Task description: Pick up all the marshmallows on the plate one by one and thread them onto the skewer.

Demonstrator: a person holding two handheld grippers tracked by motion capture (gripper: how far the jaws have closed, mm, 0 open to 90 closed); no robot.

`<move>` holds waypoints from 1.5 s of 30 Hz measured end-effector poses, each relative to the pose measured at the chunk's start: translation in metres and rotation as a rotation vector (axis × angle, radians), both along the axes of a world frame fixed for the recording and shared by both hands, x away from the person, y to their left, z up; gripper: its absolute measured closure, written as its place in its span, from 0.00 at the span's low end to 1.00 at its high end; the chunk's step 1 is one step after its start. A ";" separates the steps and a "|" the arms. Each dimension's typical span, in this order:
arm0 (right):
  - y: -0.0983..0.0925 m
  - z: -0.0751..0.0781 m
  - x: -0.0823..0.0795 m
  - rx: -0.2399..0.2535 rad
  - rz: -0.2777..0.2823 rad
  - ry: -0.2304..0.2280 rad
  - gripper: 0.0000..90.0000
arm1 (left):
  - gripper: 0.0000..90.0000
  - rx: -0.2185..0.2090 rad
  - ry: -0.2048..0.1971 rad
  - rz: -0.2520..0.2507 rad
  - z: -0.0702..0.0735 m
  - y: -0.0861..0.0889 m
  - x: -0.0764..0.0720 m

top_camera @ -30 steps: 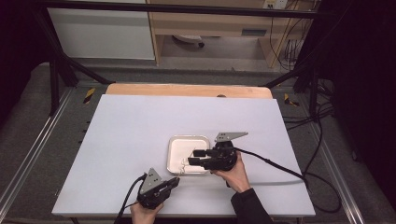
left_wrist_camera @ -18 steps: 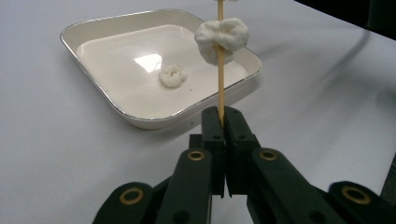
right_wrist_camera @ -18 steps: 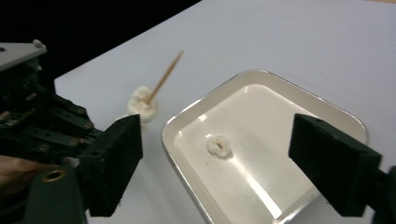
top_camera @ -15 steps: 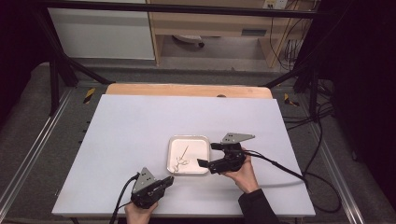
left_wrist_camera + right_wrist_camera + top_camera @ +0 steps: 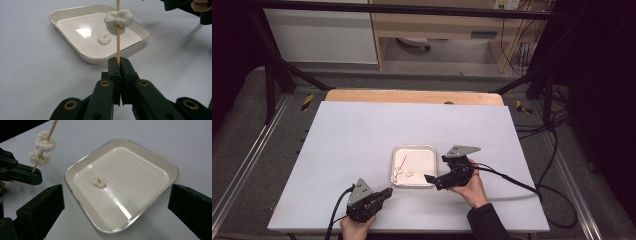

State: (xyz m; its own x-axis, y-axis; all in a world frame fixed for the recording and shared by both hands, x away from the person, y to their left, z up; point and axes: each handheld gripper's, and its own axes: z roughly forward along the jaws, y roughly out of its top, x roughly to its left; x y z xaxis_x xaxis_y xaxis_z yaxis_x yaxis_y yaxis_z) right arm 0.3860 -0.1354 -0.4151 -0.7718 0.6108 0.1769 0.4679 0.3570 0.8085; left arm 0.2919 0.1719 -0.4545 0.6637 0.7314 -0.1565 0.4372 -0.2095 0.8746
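A flat, matt white rectangular tabletop (image 5: 362,145) serves as the landmark. A light-brown wooden strip (image 5: 412,96) runs along its far edge. A small yellow-and-black striped marker (image 5: 307,101) lies just beyond its far left corner, and a second one (image 5: 522,106) lies beyond its far right corner. A silver metal rail (image 5: 247,165) runs beside its left edge over grey matting (image 5: 242,125). Loose black cables (image 5: 557,135) lie to its right. Well behind it stand a white panel (image 5: 319,35) and a pale wooden shelf unit (image 5: 437,25).
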 end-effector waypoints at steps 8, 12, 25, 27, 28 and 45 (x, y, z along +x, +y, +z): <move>0.013 0.002 0.004 -0.022 -0.002 -0.004 0.01 | 0.98 -0.003 -0.001 0.004 0.000 0.002 0.000; 0.021 0.004 0.007 -0.036 -0.011 -0.005 0.01 | 0.98 -0.004 -0.001 0.002 0.001 0.003 0.001; 0.041 0.002 0.022 -0.089 -0.021 -0.016 0.01 | 0.98 -0.012 0.002 0.008 0.001 0.005 0.002; 0.044 0.002 0.024 -0.083 -0.017 -0.014 0.01 | 0.98 -0.012 0.001 0.008 0.001 0.005 0.001; 0.045 0.002 0.026 -0.091 -0.021 -0.014 0.01 | 0.98 -0.011 0.002 0.008 0.001 0.005 0.001; 0.063 -0.017 0.039 -0.123 0.024 0.008 0.16 | 0.98 -0.009 0.007 0.008 -0.001 0.006 0.002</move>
